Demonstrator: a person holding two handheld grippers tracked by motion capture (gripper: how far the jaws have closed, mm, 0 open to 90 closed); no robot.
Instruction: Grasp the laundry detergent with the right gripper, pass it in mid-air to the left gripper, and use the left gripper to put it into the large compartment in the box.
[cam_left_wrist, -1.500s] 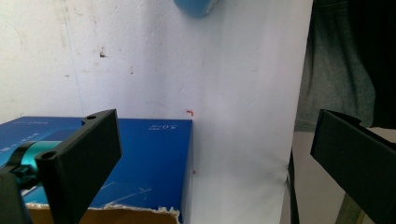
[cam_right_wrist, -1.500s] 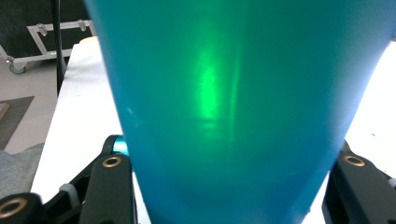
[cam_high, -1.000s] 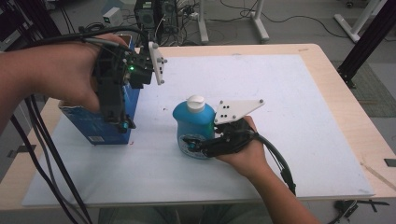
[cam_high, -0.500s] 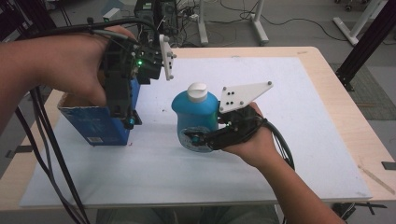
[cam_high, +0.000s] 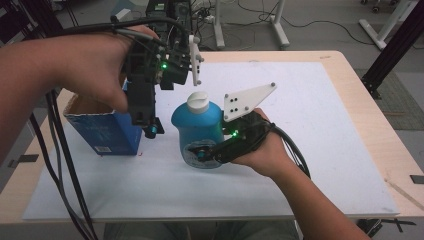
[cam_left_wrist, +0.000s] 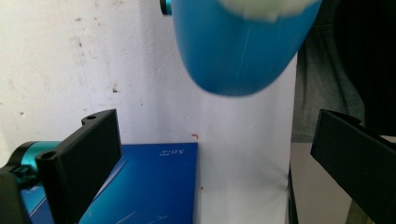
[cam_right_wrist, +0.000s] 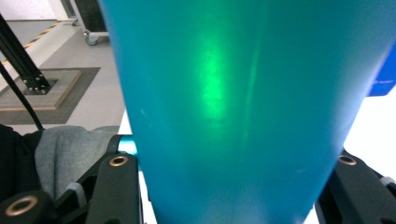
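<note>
Table (cam_high: 350, 90): light wood top, rounded corners, mostly covered by a white sheet (cam_high: 310, 130) with scuffs and small marks. Floor (cam_high: 330, 25): grey, smooth, with cables (cam_high: 250, 15) lying loose behind the table. White stand legs (cam_high: 277, 25) rise past the far edge. Black frame post (cam_high: 395, 50) at right, standing on a dark mat (cam_high: 400, 100). Lighting even, no hard shadows.

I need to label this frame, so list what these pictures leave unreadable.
- Blue bottle: front label in the high view is covered by the right tool.
- Blue box: its inside is hidden by the left hand.
- Box print in the left gripper view: too small and blurred.
- Bottle cap there: cut off by the top edge.
</note>
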